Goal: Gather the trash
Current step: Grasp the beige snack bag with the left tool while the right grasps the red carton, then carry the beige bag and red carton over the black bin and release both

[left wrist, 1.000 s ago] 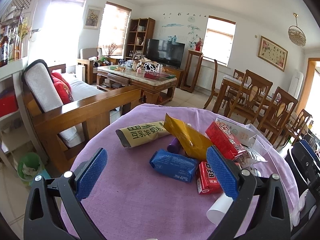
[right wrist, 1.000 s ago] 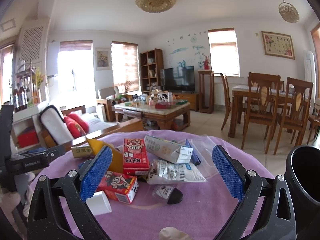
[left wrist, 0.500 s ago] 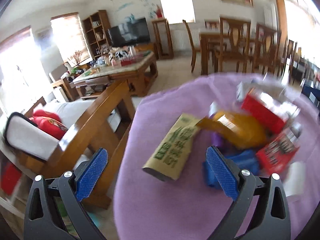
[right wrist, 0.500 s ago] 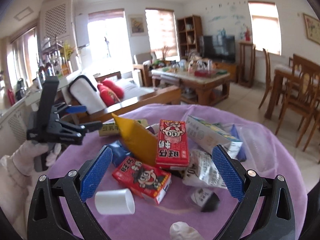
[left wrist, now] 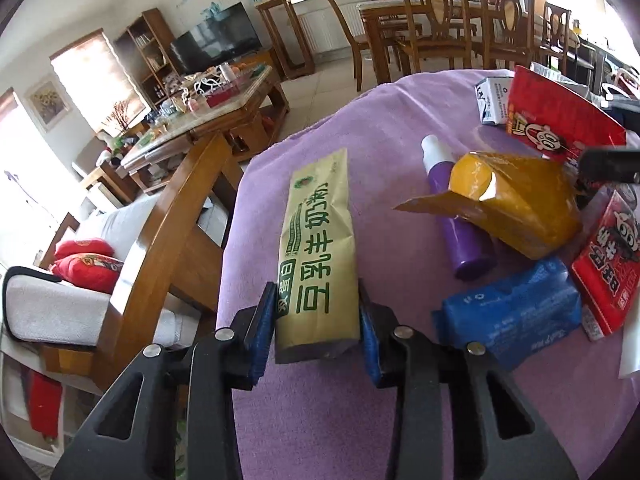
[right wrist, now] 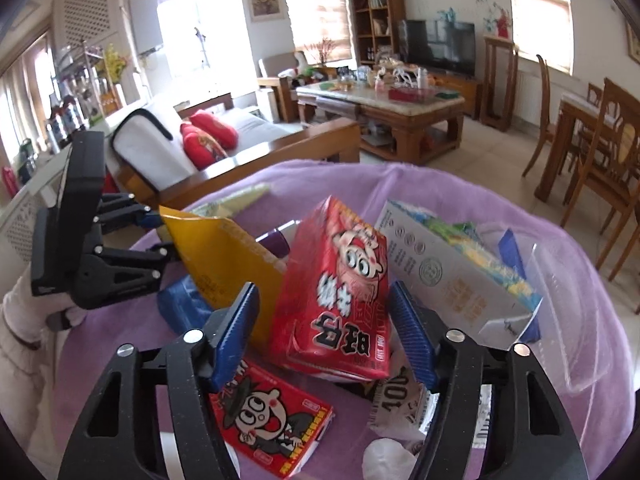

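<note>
Trash lies piled on a round table under a purple cloth [left wrist: 400, 420]. My left gripper [left wrist: 318, 322] is shut on the near end of a long tan carton with green print [left wrist: 316, 248], which lies flat on the cloth. My right gripper [right wrist: 326, 332] has its blue pads against both sides of a red milk carton [right wrist: 340, 292], which stands tilted up above the pile. The left gripper also shows in the right wrist view [right wrist: 120, 248], at the table's left edge.
Around the cartons lie a yellow foil bag [left wrist: 516, 200], a purple bottle [left wrist: 460, 224], a blue pack [left wrist: 508, 312], a second red carton [right wrist: 268, 416], a white box [right wrist: 448, 276], a clear plastic bag [right wrist: 568, 312] and crumpled wrappers. A wooden sofa [left wrist: 160, 220] stands left of the table.
Both grippers moved in from open above the table and closed: the left on the tan carton's end, the right around the red carton, now tipped up from the pile.
</note>
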Demonstrator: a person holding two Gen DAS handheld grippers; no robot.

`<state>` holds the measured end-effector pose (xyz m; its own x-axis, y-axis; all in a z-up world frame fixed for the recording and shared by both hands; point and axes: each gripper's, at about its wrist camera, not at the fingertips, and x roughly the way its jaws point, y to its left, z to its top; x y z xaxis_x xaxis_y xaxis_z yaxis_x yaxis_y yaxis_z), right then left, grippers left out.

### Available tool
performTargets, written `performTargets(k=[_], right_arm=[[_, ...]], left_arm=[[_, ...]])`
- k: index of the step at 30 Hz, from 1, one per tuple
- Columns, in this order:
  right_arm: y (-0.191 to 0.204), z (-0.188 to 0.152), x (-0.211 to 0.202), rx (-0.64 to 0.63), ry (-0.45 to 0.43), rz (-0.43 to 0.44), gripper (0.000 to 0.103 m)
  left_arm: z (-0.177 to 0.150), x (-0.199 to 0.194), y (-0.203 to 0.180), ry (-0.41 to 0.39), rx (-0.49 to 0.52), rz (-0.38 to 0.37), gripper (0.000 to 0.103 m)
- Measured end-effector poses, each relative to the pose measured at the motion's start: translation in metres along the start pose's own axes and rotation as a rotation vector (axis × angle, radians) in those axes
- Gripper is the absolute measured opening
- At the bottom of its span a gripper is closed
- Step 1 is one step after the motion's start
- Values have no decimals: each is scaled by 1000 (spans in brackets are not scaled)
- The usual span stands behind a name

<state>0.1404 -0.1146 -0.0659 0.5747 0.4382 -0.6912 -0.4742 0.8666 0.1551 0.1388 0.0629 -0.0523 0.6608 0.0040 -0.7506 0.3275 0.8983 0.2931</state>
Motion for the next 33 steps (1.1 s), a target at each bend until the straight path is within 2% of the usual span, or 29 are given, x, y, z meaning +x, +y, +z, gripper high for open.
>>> performTargets(k=[2,3,5,7,15,17,18,19,26,31,33], right_arm=[[-4,-3,5,16,7,0,64],[-5,-5,6,23,13,6,55],[-7,-8,7,39,16,19,51],[-8,-11,5,52,15,27,50],[-17,-16,-3,105,2,56,51],[-17,-17,-5,100,-9,58,50],[-18,-19,-4,97,-9,55,37],[-19,-19,-4,98,-8,54,33],[-30,-27,-27,154,-55,98,33],[-30,-43,-62,176,-121,128,33],[-30,-51,-71,167,-115,113,33]], left_arm=[[0,0,0,4,-20,-17,35],[0,0,1,6,-32,-30,34],[0,-1,4,3,-64,-52,33],[-1,-4,6,-3,-90,-92,32],[5,-5,1,-20,-82,-73,32],[4,-10,2,-42,-87,-71,29],[3,-12,4,-54,-94,-70,29],[2,-15,6,-71,-108,-68,29],[-1,-37,9,-156,-165,-77,29],[-4,-70,-10,-232,-178,-105,29],[-3,-82,-20,-257,-181,-129,29]])
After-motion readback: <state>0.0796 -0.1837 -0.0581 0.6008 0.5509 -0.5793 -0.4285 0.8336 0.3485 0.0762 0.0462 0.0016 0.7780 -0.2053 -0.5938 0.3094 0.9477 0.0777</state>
